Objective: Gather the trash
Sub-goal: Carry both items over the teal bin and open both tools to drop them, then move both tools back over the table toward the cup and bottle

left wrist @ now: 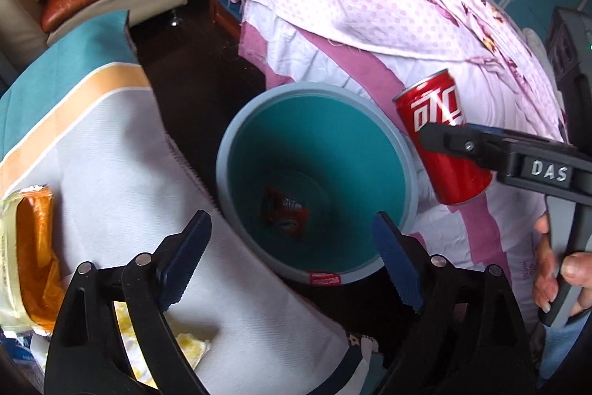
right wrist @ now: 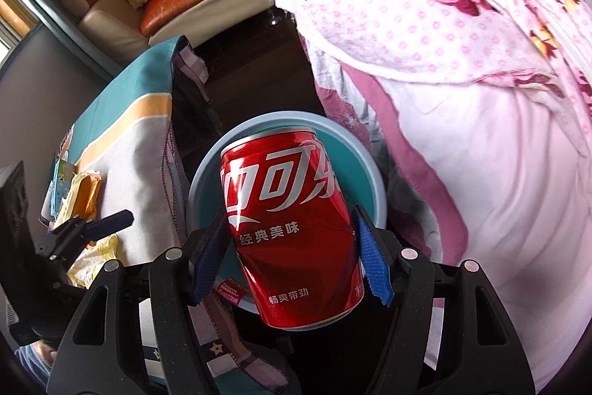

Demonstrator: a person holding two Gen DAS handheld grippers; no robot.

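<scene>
The right gripper (right wrist: 292, 254) has its fingers closed on a dented red can (right wrist: 292, 228), held tilted above the bin's (left wrist: 222, 150) rim beside the bed (left wrist: 481, 91); the left gripper (left wrist: 292, 261) hangs wide open and empty over the bin, a wrapper (left wrist: 285, 210) at its bottom; released here, the can may strike the rim and roll onto the floor (left wrist: 192, 76).

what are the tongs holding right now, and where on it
The right tongs clamp a red cola can by its side wall, about mid-height, above the teal bin. The left tongs are open and hold nothing.
</scene>
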